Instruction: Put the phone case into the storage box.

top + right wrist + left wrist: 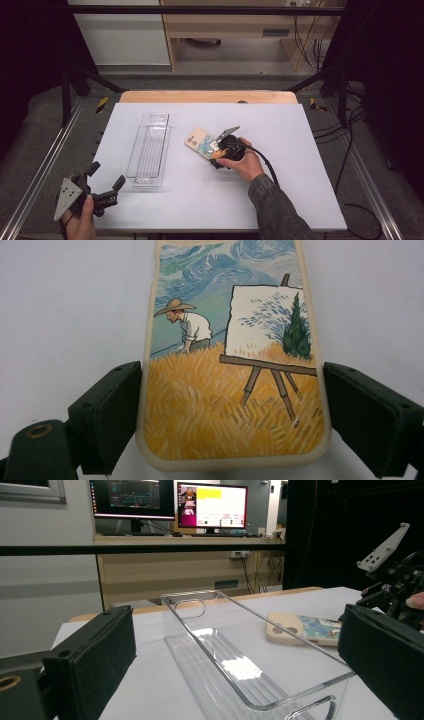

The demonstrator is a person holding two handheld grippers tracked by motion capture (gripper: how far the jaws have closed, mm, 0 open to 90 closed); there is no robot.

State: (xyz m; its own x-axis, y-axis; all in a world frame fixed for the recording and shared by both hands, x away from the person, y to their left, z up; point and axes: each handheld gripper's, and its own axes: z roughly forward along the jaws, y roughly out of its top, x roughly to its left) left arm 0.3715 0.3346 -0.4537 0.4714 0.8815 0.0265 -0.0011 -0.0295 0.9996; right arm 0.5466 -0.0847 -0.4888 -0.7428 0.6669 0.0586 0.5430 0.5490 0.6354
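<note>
Right gripper (227,440): jaws parted, straddling the near end of the painted phone case (232,355) lying flat on the table (280,125), placed for a sidewise grasp; left gripper (102,189), released, waits beside the clear bin (148,150).

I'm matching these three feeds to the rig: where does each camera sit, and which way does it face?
High view: above the table's near side, looking forward and down; both hands, left gripper, right gripper.
Left gripper view: between open jaws, facing the clear plastic bin.
Right gripper view: looking down on the painted phone case, jaws either side of it.
Shared: all three show the phone case.
</note>
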